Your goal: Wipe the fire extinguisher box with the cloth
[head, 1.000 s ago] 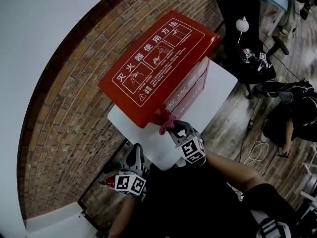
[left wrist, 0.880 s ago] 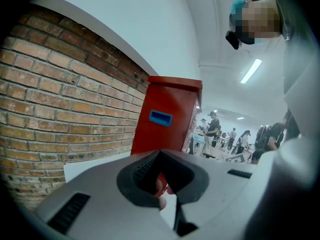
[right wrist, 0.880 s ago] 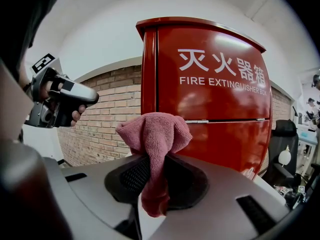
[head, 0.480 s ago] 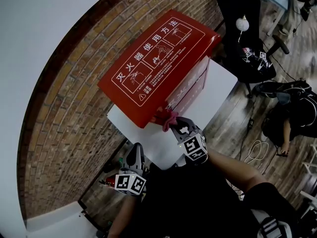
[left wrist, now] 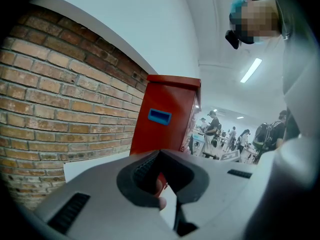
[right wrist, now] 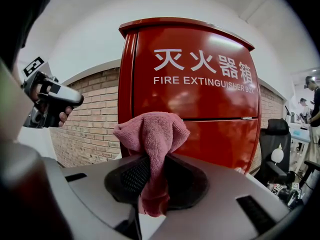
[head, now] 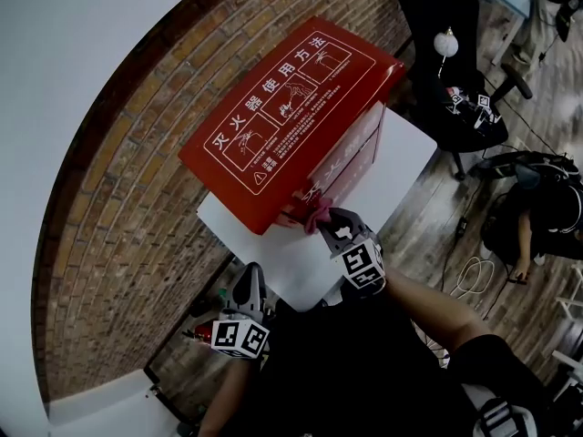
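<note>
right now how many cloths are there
1: the pink cloth, pinched in the right claw, at the red box's front. Another could be hidden behind the box.

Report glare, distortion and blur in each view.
Head view: fisheye bends the brick wall into an arc; the fire extinguisher box is evenly lit. Right gripper view: soft glare on the box front, dark corners, cloth sharp. Left gripper view: bright ceiling light, a mosaic patch top right.
</note>
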The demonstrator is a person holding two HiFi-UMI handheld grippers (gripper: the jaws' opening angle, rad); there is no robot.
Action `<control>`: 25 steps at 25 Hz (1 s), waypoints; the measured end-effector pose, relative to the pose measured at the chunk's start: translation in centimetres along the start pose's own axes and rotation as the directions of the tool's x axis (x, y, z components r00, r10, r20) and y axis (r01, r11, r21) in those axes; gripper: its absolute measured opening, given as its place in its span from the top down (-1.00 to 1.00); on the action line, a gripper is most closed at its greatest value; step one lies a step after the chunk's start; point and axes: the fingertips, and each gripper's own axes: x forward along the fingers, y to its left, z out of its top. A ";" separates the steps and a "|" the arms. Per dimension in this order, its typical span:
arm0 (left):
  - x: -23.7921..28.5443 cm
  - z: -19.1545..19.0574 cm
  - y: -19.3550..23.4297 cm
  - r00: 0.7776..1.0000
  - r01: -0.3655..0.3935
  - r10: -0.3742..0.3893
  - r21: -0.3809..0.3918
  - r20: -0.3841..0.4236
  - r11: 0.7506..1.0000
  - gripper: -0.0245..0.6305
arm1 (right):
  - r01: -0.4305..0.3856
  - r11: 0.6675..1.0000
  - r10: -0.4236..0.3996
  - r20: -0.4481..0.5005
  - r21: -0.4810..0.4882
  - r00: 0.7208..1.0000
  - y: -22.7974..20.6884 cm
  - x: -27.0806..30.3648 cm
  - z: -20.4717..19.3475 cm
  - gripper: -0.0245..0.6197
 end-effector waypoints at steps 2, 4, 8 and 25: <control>0.0 -0.1 0.0 1.000 0.000 0.000 0.001 -0.001 1.000 0.87 | 0.006 1.000 -0.006 -0.001 0.000 1.000 -0.3 0.0 -0.1 0.64; 0.0 -0.1 -0.1 1.000 0.000 0.000 0.002 -0.002 1.000 0.87 | 0.013 1.000 -0.013 0.002 0.004 1.000 -0.7 0.0 0.0 0.64; 0.0 -0.2 -0.2 1.000 0.000 0.000 0.003 -0.004 1.000 0.87 | 0.032 0.999 -0.032 0.005 0.004 0.999 -1.7 0.0 0.0 0.64; -0.3 -0.4 -0.3 1.000 -0.005 0.005 0.000 -0.008 1.000 0.87 | 0.110 0.994 -0.110 -0.005 -0.001 0.994 -6.2 -0.1 -0.2 0.64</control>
